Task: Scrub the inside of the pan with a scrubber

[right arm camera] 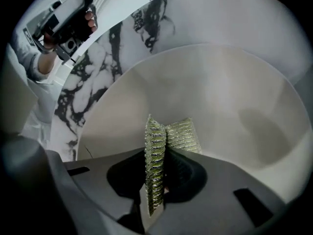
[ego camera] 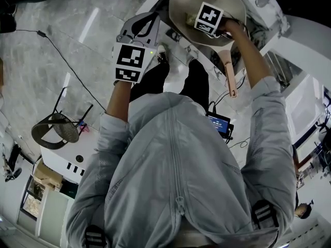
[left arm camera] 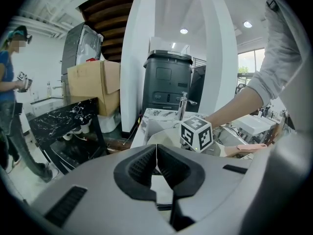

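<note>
A beige pan [ego camera: 181,4] with a pink handle [ego camera: 230,76] lies on the marble counter [right arm camera: 98,82]. My right gripper [right arm camera: 157,173] is inside the pan [right arm camera: 220,97], shut on a folded green-gold scrubber [right arm camera: 155,155] whose free end rests against the pan's inner surface. In the head view the right gripper [ego camera: 199,22] and its marker cube sit over the pan's middle, with the scrubber [ego camera: 190,19] just showing. My left gripper [ego camera: 147,27] hovers at the pan's left rim. Its jaws [left arm camera: 156,155] are shut with nothing between them, apart from the pan [left arm camera: 164,137].
Behind the counter are a faucet [left arm camera: 182,104], a black bin [left arm camera: 166,82] and a cardboard box [left arm camera: 95,82]. A person [left arm camera: 10,92] stands at the far left. On the floor are a round wire stool [ego camera: 54,129] and a white cabinet [ego camera: 64,159]. A small screen [ego camera: 220,122] hangs at the person's waist.
</note>
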`<state>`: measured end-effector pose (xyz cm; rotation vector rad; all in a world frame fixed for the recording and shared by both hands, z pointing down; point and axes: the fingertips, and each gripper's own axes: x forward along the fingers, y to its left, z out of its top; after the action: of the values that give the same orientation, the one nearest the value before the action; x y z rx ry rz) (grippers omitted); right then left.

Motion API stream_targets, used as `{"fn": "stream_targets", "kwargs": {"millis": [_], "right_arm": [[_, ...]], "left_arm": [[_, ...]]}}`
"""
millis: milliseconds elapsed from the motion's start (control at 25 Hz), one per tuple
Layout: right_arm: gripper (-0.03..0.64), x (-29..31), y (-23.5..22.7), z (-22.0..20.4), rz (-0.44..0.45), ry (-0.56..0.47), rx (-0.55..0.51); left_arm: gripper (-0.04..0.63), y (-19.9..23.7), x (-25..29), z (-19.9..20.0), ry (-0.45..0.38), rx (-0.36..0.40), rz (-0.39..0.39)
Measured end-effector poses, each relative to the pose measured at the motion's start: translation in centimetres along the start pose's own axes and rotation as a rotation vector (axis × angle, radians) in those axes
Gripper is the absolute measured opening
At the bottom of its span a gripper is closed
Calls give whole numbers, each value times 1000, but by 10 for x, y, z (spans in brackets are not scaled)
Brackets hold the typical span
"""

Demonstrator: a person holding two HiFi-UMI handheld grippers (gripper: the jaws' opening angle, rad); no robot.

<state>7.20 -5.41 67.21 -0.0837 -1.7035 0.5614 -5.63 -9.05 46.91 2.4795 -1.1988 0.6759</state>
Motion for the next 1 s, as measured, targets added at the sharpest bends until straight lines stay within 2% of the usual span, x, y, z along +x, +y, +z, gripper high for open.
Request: {"fn": "stream_targets", "kwargs": {"millis": [160,440,560,680,800,1000], "right_arm": [[87,2,22,-23,127,64,-4],[87,-12,24,-66,182,260,-34],[87,-24,37,-74,298,297,-38],[87,-38,56,-67,454,261,-1],[84,-49,71,-48,572,174,56],[86,-51,81,-14,631,-6,87]], "left_arm": [[23,-1,0,1,-5,-1,-3],[23,-4,-3,3,-11,10,-1],[23,-8,-6,5,-13,15,-10],[23,-11,-11,7,-16,22,-12],[23,-10,-14,6,-18,19,-6],[23,-9,-18,4,-21,13,1]]}}
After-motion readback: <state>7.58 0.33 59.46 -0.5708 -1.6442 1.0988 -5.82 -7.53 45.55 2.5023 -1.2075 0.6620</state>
